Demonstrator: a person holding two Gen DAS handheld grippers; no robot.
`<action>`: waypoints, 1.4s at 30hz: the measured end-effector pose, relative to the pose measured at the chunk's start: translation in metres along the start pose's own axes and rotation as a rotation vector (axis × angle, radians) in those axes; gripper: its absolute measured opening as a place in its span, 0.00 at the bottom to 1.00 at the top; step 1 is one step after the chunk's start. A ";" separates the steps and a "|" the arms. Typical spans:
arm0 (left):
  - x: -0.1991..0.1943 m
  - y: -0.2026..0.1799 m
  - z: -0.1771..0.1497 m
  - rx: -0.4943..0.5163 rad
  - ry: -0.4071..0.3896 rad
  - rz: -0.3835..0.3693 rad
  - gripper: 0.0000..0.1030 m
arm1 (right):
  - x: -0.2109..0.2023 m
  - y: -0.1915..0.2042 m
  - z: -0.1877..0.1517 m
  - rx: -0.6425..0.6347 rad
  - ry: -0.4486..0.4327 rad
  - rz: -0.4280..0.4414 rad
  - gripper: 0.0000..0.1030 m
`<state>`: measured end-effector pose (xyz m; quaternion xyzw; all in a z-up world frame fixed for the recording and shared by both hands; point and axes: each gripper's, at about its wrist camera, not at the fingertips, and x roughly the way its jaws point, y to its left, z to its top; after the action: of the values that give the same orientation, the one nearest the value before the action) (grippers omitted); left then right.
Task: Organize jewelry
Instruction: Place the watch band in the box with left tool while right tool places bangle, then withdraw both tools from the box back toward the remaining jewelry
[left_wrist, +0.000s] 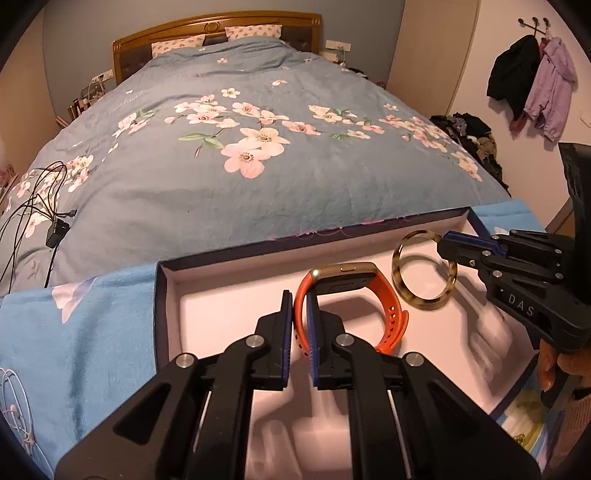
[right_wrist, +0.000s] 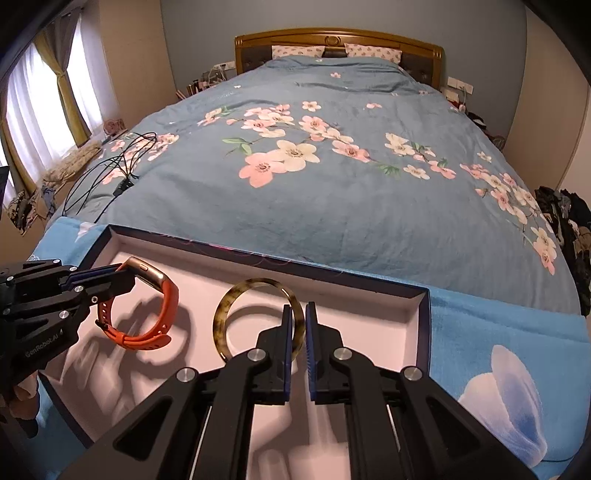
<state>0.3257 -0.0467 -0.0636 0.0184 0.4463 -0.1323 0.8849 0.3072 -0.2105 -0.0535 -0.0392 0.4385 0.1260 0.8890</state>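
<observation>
An orange-strapped watch (left_wrist: 343, 268) with a gold case hangs just above the white lining of a dark blue box (left_wrist: 332, 236). My left gripper (left_wrist: 298, 306) is shut on its strap. To the right, a tortoiseshell bangle (left_wrist: 424, 305) stands on edge with my right gripper (left_wrist: 445, 243) shut on its rim. In the right wrist view, the right gripper (right_wrist: 297, 321) pinches the bangle (right_wrist: 220, 314) at its right side. The left gripper (right_wrist: 123, 275) holds the watch (right_wrist: 171, 295) at the left end of the box (right_wrist: 421, 310).
The box lies on a light blue blanket (left_wrist: 92, 332) at the foot of a bed with a blue floral duvet (left_wrist: 258, 184). Black cables (left_wrist: 40, 206) lie on the bed's left. Clothes (left_wrist: 465, 136) are piled at the right. A person's hand (left_wrist: 550, 369) holds the right gripper.
</observation>
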 end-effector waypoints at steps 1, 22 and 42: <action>0.002 -0.001 0.000 -0.002 0.005 0.001 0.08 | 0.002 0.000 0.001 0.004 0.004 -0.002 0.05; -0.032 0.004 -0.007 -0.060 -0.127 0.029 0.44 | -0.061 0.003 -0.018 0.011 -0.141 0.056 0.27; -0.157 -0.037 -0.179 0.220 -0.239 0.015 0.68 | -0.147 0.013 -0.171 -0.082 -0.130 0.143 0.47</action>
<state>0.0875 -0.0212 -0.0433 0.1026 0.3206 -0.1751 0.9252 0.0864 -0.2571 -0.0412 -0.0360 0.3762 0.2095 0.9018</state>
